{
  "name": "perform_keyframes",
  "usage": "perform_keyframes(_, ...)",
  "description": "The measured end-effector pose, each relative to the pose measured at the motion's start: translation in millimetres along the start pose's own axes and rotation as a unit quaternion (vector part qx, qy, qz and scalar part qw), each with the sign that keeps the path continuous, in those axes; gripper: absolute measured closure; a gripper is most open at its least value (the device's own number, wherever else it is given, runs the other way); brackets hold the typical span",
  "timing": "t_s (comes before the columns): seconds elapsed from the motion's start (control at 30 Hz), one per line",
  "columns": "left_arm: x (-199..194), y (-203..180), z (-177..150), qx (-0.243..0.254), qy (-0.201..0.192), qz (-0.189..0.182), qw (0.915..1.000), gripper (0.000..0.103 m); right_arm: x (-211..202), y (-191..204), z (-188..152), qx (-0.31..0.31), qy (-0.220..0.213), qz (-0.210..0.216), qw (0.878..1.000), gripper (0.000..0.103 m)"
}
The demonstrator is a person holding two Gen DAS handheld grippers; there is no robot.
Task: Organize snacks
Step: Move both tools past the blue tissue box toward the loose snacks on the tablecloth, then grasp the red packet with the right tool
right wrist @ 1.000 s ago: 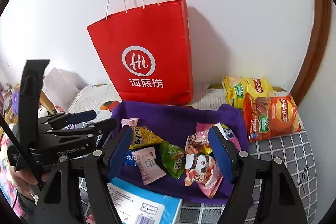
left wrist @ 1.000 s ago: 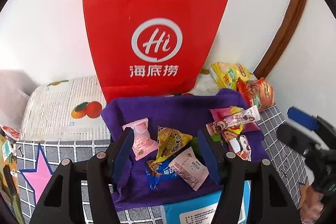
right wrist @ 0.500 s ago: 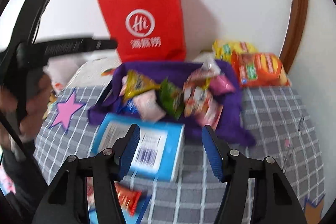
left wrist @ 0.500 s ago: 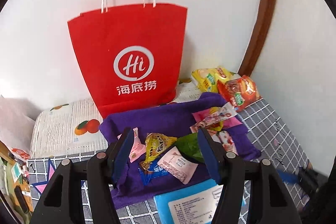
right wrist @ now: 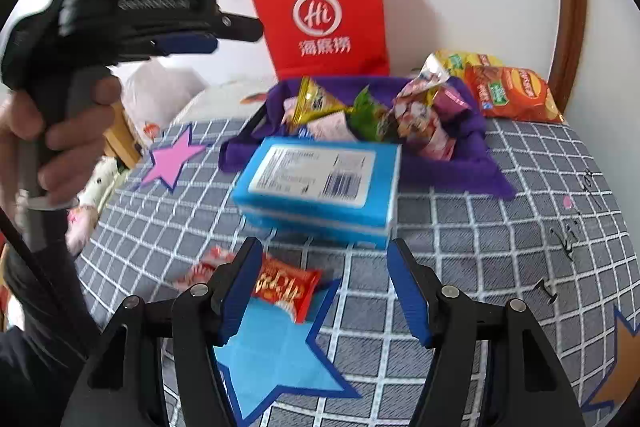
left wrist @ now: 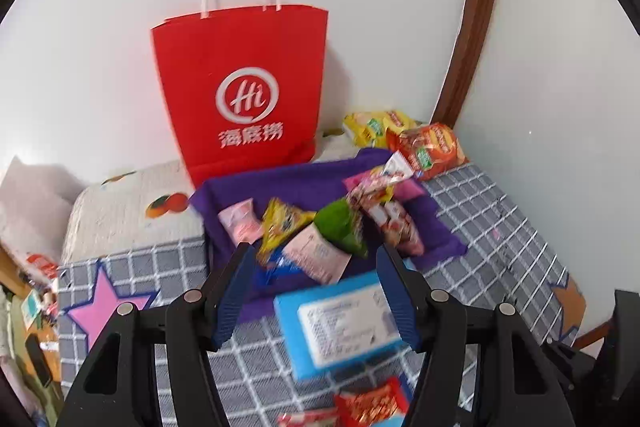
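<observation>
Several small snack packets, among them a green one (left wrist: 340,227) and a yellow one (left wrist: 284,227), are piled on a purple cloth tray (left wrist: 312,183) on the bed. In front of it lies a blue box (left wrist: 340,323) (right wrist: 320,179). A red snack packet (right wrist: 286,287) rests on the checked cover beside the left finger of my right gripper (right wrist: 324,245). That gripper's jaws are opening and the pads press on nothing. My left gripper (left wrist: 315,251) hovers open and empty above the tray's front edge. In the right wrist view a hand (right wrist: 60,131) holds it up at the left.
A red paper bag (left wrist: 244,95) stands against the wall behind the tray. An orange chip bag (left wrist: 432,151) and a yellow one (left wrist: 372,127) lie at the back right corner. A small pink-white packet (right wrist: 200,269) lies left of the red packet. The wall closes off the right side.
Both grippers have drawn back from the purple tray. The right one has sunk toward the bed, so the blue box and the red packet came into view. The left one has risen.
</observation>
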State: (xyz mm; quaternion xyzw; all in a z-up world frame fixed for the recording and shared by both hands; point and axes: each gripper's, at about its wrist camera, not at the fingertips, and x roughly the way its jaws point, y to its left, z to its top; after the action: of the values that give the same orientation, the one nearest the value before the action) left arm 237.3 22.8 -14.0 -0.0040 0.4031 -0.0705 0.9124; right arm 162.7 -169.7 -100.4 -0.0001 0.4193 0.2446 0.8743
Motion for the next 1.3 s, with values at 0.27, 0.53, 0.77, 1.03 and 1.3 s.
perform_keyframes(0.27,-9.4,27.4,-56.0,-0.012,0.027,0.017,0.9994,0.042,18.7,14.7,-26.6,-0.014,0.017,0.001,1.000,0.034)
perform_keyframes(0.53,9.4,61.4,-106.4,-0.042,0.054,0.014,0.9976,0.040,35.8,19.0,-33.5,-0.021,0.033,-0.015,0.999,0.031)
perform_keyframes(0.77,38.2,93.2,-125.0,-0.075,0.063,0.016,0.9951,0.040,54.1,32.4,-33.9,-0.062,0.045,-0.023,0.997,0.026)
perform_keyframes(1.03,70.4,111.5,-136.6,-0.091,0.074,0.011,0.9931,0.040,88.1,43.0,-42.6,-0.117,0.084,-0.052,0.988,0.026)
perform_keyframes(1.3,78.3,119.7,-145.1,-0.120,0.078,-0.013,0.9896,0.040,105.8,36.3,-33.2,-0.109,0.081,-0.043,0.990,0.022)
